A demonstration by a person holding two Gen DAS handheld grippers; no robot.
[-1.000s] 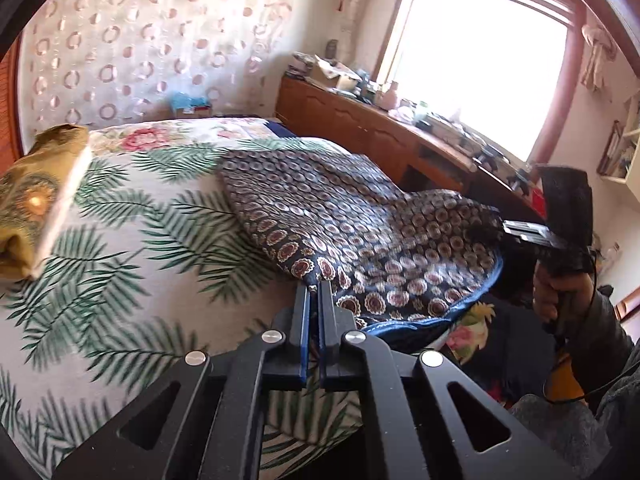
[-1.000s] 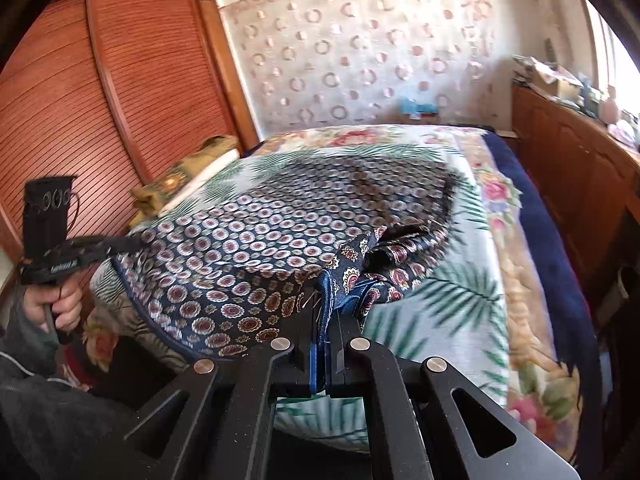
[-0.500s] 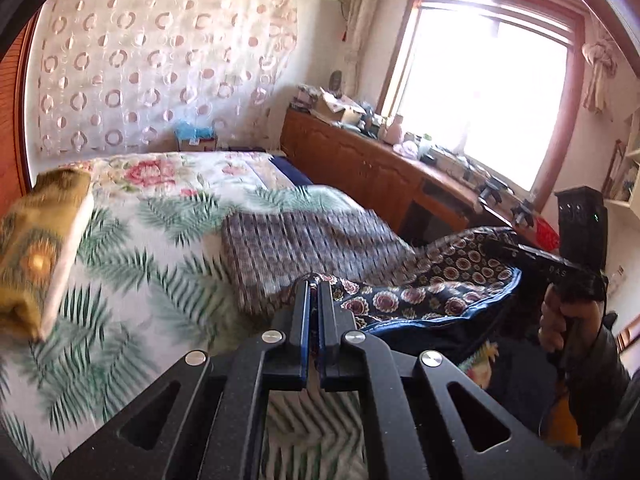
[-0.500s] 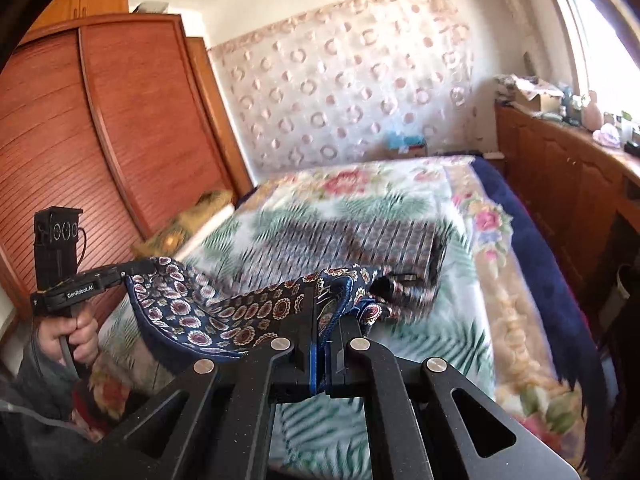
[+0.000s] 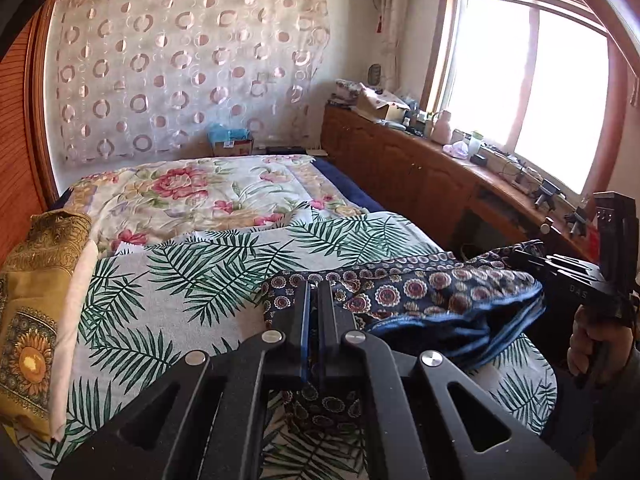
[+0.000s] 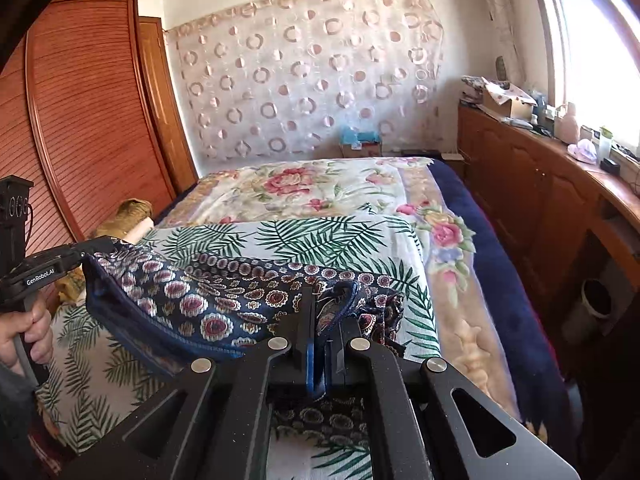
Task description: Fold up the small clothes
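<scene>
The left tool (image 5: 314,296) is clamped tight on one edge of the dark blue patterned garment (image 5: 420,292), and the right tool (image 6: 324,312) pinches the opposite edge the same way, a bunched blue hem caught between its fingers. The garment spans between the two tools as a slack, sagging band, held just above the near end of the bed (image 6: 404,184), with part of it hanging below each tool. Under it lies a white palm-leaf sheet (image 5: 192,280), and beyond that a rose-patterned quilt (image 5: 192,192). A mustard sunflower pillow (image 5: 36,312) sits at the bed's left side. A wooden counter (image 6: 520,168) crowded with small items runs under the bright window (image 5: 540,92), a circle-patterned curtain (image 6: 312,68) covers the far wall, and a slatted wooden wardrobe (image 6: 88,108) stands left.
</scene>
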